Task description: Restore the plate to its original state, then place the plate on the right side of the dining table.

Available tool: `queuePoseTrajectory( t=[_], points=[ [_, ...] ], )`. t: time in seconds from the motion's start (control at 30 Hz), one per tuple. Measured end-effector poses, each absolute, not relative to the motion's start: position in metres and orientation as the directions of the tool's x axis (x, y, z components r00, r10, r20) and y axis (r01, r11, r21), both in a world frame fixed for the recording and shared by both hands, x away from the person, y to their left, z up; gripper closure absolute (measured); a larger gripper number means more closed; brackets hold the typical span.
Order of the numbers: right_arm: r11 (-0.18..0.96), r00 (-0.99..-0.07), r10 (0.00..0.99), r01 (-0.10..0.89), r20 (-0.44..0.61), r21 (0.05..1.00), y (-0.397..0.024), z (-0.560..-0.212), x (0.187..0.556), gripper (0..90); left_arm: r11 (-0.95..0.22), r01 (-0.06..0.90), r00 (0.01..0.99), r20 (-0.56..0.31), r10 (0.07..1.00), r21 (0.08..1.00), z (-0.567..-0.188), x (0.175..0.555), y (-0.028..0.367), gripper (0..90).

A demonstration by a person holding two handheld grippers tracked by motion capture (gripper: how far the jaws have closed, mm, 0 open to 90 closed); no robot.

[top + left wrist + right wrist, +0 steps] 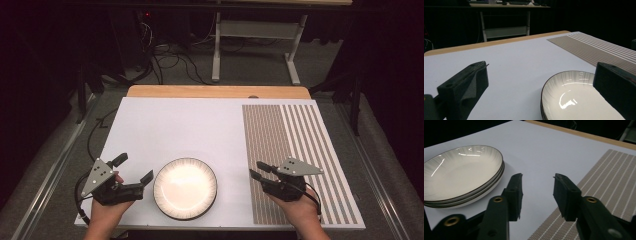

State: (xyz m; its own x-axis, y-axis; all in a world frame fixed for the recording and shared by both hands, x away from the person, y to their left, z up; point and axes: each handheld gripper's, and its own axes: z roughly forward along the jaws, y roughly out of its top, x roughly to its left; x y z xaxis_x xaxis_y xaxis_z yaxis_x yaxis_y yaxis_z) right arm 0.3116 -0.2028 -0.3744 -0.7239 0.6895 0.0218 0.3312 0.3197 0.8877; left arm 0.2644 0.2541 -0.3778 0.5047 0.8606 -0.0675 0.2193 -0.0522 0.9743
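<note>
The left gripper point(134, 169) has its black jaws spread wide with nothing between them. Just off its right jaw sits a stack of shallow white plates with thin dark rims and fine ribbed walls point(185, 188), near the front edge of the table; one jaw tip comes close to the rim, but no contact can be confirmed. In the left gripper view the stack point(571, 100) lies low and to the right, between the two jaws in the picture yet ahead of them rather than gripped.

The right gripper point(256, 170) is likewise open and empty, hovering over the inner edge of a brown woven placemat with pale stripes point(300, 150), with the plates well off to its left. Its own view shows the gap between the jaws point(537, 192) over bare white tabletop point(544, 150), with the stack point(461, 172) off to the left.

By my reading, the work has hardly begun: the plates are still piled together, neither gripper holds one, and the placemat is bare (a likely spot for a plate, though that is a guess).

The right gripper view shows layered rims, perhaps three plates, but the exact count is hard to settle. The left gripper view cuts off the stack's near side.
</note>
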Motion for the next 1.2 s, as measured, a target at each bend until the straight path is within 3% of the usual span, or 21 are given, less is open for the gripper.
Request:
queuePoseTrajectory(
  t=[0.07, 0.2, 0.23, 0.37, 0.43, 0.97, 1.1, 1.2],
  points=[
    [0.291, -0.709, 0.704, 0.318, 0.023, 0.902, -0.211, -0.375, 0.310, 46.6, -0.052, 0.221, 0.506, -0.069, 0.860, 0.974, -0.379, 0.265, 0.254, 0.7],
    [0.275, -0.704, 0.709, 0.308, 0.024, 0.911, -0.215, -0.378, 0.309, 33.2, -0.047, 0.227, 0.510, -0.078, 0.857, 0.973, -0.380, 0.266, 0.253, 0.7],
    [0.267, -0.705, 0.709, 0.295, 0.020, 0.917, -0.215, -0.379, 0.310, 22.7, -0.049, 0.228, 0.512, -0.077, 0.855, 0.972, -0.381, 0.267, 0.253, 0.7],
    [0.251, -0.691, 0.722, 0.283, 0.016, 0.926, -0.212, -0.380, 0.312, 10.6, -0.054, 0.239, 0.516, -0.080, 0.853, 0.969, -0.384, 0.270, 0.253, 0.7],
    [0.241, -0.674, 0.738, 0.286, 0.016, 0.928, -0.207, -0.382, 0.314, 0.4, -0.053, 0.236, 0.517, -0.080, 0.852, 0.970, -0.384, 0.269, 0.253, 0.7],
    [0.226, -0.667, 0.745, 0.248, -0.003, 0.942, -0.208, -0.380, 0.309, 1.1, -0.056, 0.236, 0.527, -0.079, 0.846, 0.970, -0.383, 0.272, 0.249, 0.7],
    [0.256, -0.680, 0.732, 0.224, -0.038, 0.940, -0.201, -0.379, 0.306, 17.1, -0.056, 0.234, 0.531, -0.080, 0.844, 0.971, -0.383, 0.272, 0.249, 0.7],
    [0.271, -0.685, 0.727, 0.218, -0.051, 0.938, -0.197, -0.379, 0.305, 20.5, -0.055, 0.232, 0.531, -0.079, 0.844, 0.971, -0.382, 0.271, 0.249, 0.7]
  ],
)
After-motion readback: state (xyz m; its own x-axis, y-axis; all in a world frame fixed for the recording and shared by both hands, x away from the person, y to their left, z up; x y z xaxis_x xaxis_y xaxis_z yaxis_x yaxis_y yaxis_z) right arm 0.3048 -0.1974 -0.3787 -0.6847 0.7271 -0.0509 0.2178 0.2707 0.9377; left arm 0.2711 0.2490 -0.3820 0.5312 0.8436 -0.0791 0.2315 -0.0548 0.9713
